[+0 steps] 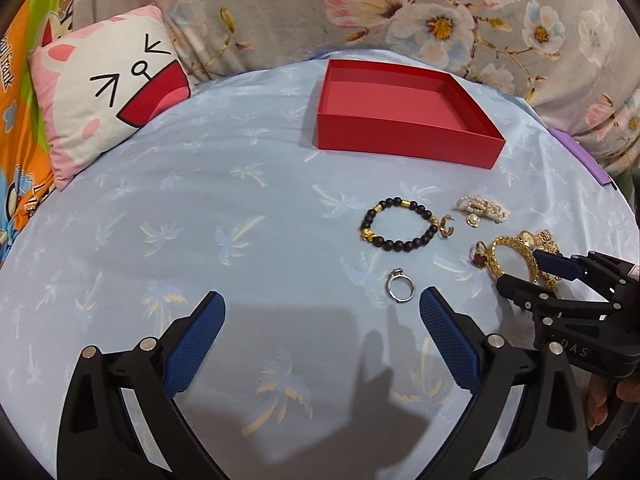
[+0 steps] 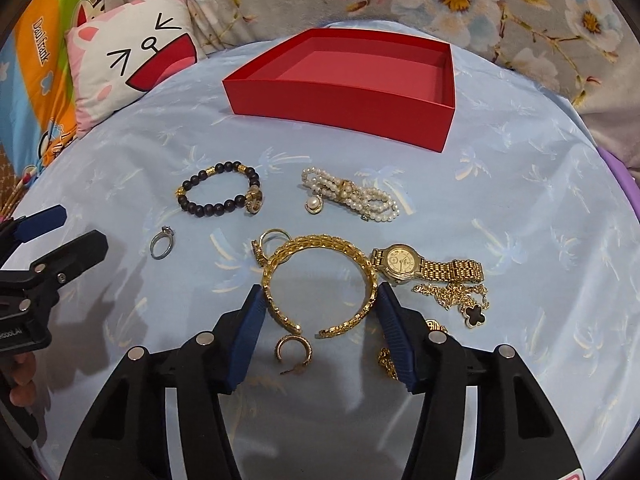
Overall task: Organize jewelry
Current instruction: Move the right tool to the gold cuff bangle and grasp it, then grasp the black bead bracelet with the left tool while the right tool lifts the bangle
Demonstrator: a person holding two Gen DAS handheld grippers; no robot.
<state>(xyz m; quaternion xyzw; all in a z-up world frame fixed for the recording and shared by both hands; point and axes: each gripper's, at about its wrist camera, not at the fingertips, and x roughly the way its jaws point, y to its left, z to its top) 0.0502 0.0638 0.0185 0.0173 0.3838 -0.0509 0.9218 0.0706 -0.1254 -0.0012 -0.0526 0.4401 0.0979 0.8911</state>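
Right wrist view: the right gripper [image 2: 320, 304] brackets the gold bangle [image 2: 320, 280] near the watch [image 2: 402, 262], pads touching its sides — pickup in hand; next, a firm lift to the empty far red box [image 2: 340, 96].

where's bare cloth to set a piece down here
Bare cloth lies between the cat pillow, the red box and the black bead bracelet. Crowded: gold bangle, watch, pearl bracelet.

left claw [image 1: 322, 304]: black plastic arms, ribbed blue pads, silver round screws
right claw [image 2: 320, 304]: same build, white lettering on body
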